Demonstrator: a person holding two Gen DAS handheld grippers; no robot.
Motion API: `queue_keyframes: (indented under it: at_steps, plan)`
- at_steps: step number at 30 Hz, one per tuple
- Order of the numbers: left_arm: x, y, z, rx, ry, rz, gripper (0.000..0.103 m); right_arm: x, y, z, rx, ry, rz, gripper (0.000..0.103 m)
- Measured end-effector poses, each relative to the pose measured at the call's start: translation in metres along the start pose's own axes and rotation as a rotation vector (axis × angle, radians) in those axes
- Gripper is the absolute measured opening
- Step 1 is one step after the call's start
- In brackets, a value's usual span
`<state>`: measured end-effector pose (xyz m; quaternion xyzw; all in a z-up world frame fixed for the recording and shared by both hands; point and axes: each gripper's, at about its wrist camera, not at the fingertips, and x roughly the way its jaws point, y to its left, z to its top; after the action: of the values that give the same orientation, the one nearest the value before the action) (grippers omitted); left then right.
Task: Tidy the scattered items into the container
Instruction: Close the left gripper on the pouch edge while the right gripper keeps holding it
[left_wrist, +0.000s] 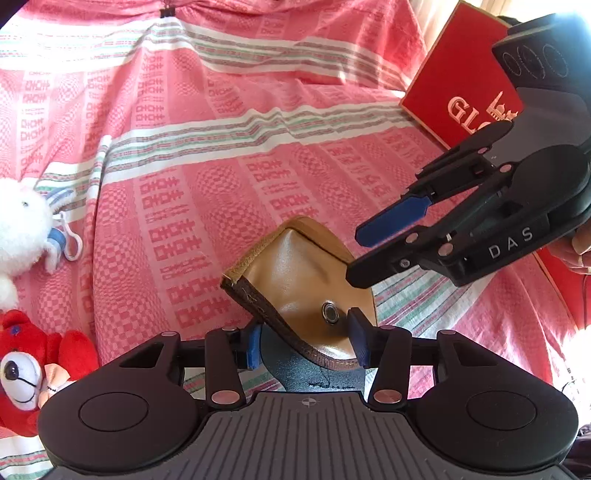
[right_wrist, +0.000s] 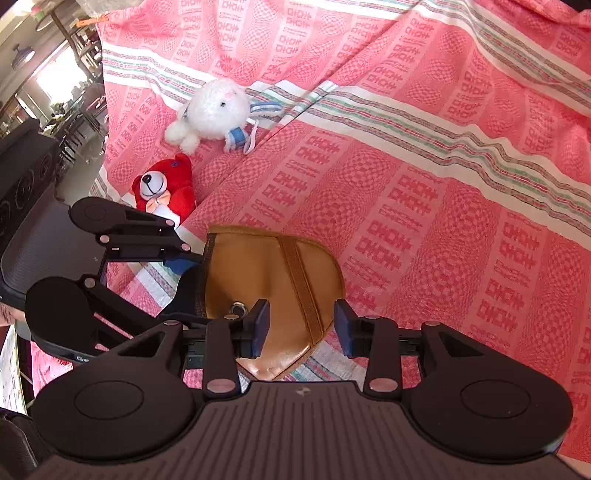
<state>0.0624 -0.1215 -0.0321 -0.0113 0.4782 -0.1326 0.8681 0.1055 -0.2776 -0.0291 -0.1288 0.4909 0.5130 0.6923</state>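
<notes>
The tan leather pouch (left_wrist: 314, 280) stood tipped up on the pink patterned cloth (left_wrist: 221, 147), its snap button (left_wrist: 330, 312) facing the left camera. The left tool (left_wrist: 306, 341) held the pouch's lower stitched edge, with its blue pads (left_wrist: 253, 345) pressed against either side of it. In the right wrist view the right tool (right_wrist: 301, 328) hung over the near end of the pouch, its jaws part open, with one pad (right_wrist: 260, 325) beside the strap (right_wrist: 301, 284); whether the pads touched the leather could not be told. A white plush rabbit (right_wrist: 216, 109) and a red teddy bear (right_wrist: 166, 188) lay near each other on the cloth, well apart from the pouch. A red box (left_wrist: 461, 81) with gold lettering sat at the cloth's far right edge, behind the right tool.
</notes>
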Motion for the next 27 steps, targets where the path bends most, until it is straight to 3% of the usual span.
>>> queue_keyframes:
  at_steps: [10, 12, 19, 24, 27]
  plan:
    - [-0.006, -0.024, -0.001, 0.095, -0.034, 0.012, 0.042, -0.012, 0.019, -0.002, -0.072, -0.011, -0.059, 0.07]
    - [-0.008, -0.03, -0.001, 0.115, -0.047, 0.019, 0.04, -0.017, 0.017, 0.0, -0.061, -0.012, -0.077, 0.072]
    - [-0.011, -0.057, 0.001, 0.177, -0.077, 0.035, 0.035, -0.029, -0.007, 0.012, 0.167, 0.011, -0.172, 0.074]
    - [-0.01, -0.069, 0.001, 0.211, -0.073, 0.073, 0.034, -0.031, -0.017, 0.02, 0.34, 0.032, -0.199, 0.079]
    - [-0.011, -0.076, 0.001, 0.229, -0.073, 0.055, 0.033, -0.033, -0.019, 0.023, 0.417, 0.017, -0.202, 0.084]
